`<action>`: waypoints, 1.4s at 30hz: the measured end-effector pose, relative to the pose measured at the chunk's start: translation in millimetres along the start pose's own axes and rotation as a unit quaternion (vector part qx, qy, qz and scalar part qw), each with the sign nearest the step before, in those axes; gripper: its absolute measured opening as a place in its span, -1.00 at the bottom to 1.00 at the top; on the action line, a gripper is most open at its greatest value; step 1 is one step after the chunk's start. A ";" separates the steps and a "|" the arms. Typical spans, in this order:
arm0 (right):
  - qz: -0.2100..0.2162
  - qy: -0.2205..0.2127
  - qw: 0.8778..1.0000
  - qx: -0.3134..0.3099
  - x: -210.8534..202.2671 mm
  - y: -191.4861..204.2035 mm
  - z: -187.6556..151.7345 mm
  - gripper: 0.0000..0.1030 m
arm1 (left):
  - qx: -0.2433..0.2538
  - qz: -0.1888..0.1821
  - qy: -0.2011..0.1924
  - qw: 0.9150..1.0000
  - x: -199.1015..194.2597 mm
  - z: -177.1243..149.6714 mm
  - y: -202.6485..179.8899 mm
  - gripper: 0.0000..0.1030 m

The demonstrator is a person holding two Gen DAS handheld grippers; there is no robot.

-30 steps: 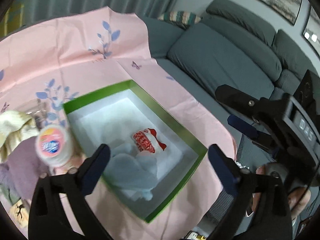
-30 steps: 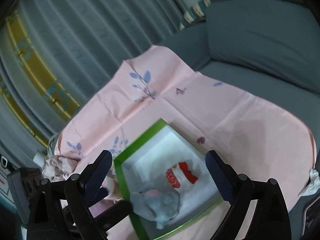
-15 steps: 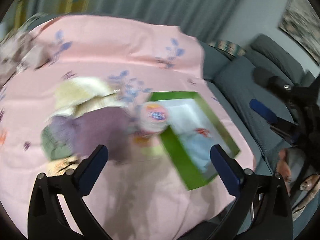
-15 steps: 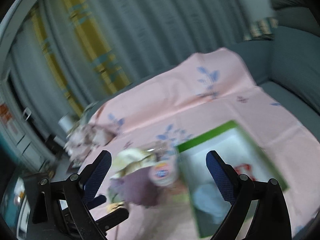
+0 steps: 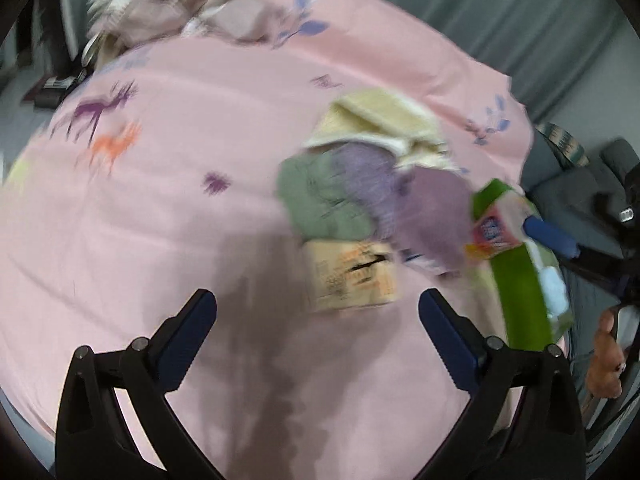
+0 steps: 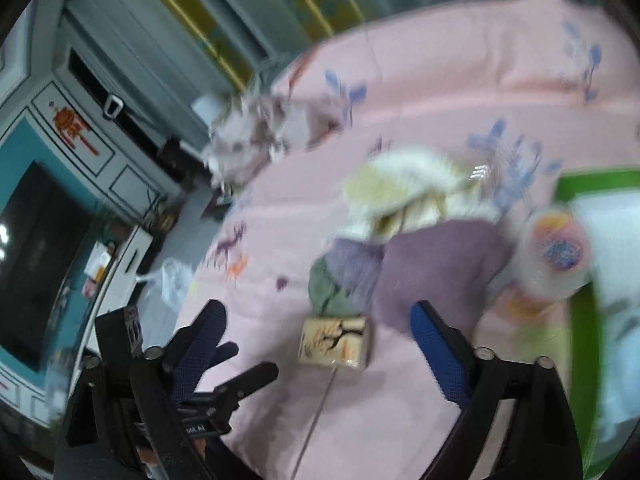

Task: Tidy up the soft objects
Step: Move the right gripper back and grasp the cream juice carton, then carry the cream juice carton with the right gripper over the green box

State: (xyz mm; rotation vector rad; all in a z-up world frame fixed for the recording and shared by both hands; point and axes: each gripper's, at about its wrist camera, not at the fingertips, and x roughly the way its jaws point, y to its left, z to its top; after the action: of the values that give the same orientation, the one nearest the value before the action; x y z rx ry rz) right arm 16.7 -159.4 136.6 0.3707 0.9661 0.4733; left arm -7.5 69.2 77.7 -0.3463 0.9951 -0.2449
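A heap of soft things lies on the pink cloth (image 5: 160, 200): a green cloth (image 5: 320, 196), a lilac knit (image 5: 364, 176), a purple cloth (image 5: 432, 208) and a cream cloth (image 5: 380, 120). A small cream packet (image 5: 352, 276) lies at the heap's near edge. My left gripper (image 5: 318, 312) is open just short of it, holding nothing. My right gripper (image 6: 320, 320) hovers over the same packet (image 6: 336, 340) with its jaws closing; the pads touch nothing. The purple cloth (image 6: 432, 272) and green cloth (image 6: 324, 288) lie beyond it. The left gripper (image 6: 244, 362) shows at the lower left. Everything is motion-blurred.
A green-rimmed box (image 5: 520, 280) stands right of the heap, with a round labelled tub (image 6: 556, 248) at its corner. Crumpled floral fabric (image 6: 256, 136) lies at the cloth's far edge. A TV cabinet (image 6: 36, 256) and a plastic bag (image 6: 172, 284) are at the left.
Both views have swung from the green box over to the heap of soft things and dropped closer. The right jaws stand slightly narrower than before. Neither gripper has taken anything.
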 end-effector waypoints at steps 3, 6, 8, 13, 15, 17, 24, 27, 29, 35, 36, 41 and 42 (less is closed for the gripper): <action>-0.003 0.046 0.999 0.022 34.8 -6.2 -4.6 0.23 | -0.025 -0.010 0.024 0.999 15.1 -4.9 13.0 0.82; -0.020 0.076 0.997 0.022 56.0 -8.5 -11.2 0.12 | -0.023 -0.022 0.033 0.999 23.8 -6.8 9.1 0.67; -0.036 0.087 0.995 0.022 65.1 -10.6 -13.5 0.12 | -0.022 -0.033 0.036 0.999 30.1 -6.1 5.6 0.41; -0.034 0.092 0.995 0.030 71.3 -16.5 -15.8 0.12 | -0.023 -0.030 0.043 0.998 43.7 -4.3 1.7 0.26; -0.037 0.096 0.994 0.033 75.9 -19.6 -16.8 0.12 | -0.024 -0.038 0.043 0.998 44.3 -3.8 1.2 0.25; -0.032 0.101 0.994 0.038 79.5 -22.5 -16.5 0.12 | -0.032 -0.048 0.045 0.997 45.4 -2.6 3.2 0.22; -0.019 0.110 0.993 0.043 93.1 -25.7 -18.0 0.01 | -0.033 -0.064 0.042 0.997 52.4 1.2 3.4 -0.17; -0.012 0.119 0.992 0.052 100.5 -29.3 -20.3 -0.05 | -0.033 -0.071 0.045 0.996 56.0 -0.4 4.2 -0.31; -0.007 0.119 0.991 0.057 102.8 -31.8 -21.2 -0.05 | -0.036 -0.074 0.045 0.996 56.0 -1.8 5.5 -0.32; -0.003 0.118 0.991 0.061 99.3 -30.9 -22.7 -0.05 | -0.018 -0.068 0.039 0.997 50.3 -3.8 -0.6 -0.37; -0.004 0.116 0.991 0.061 97.8 -29.7 -22.5 -0.05 | -0.018 -0.069 0.037 0.997 49.4 -3.6 -1.7 -0.38; -0.003 0.084 0.996 0.035 78.4 -13.4 -17.5 -0.05 | -0.011 -0.077 0.014 0.997 33.8 2.5 -11.0 -0.38; -0.002 0.077 0.997 0.031 73.6 -10.0 -16.3 -0.05 | -0.009 -0.078 0.009 0.997 29.9 4.6 -13.7 -0.39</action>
State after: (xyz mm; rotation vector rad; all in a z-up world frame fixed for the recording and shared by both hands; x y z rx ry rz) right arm 40.5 -126.7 72.2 0.3916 1.1328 0.4747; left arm 11.4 46.8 62.3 -0.4401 0.9899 -0.3814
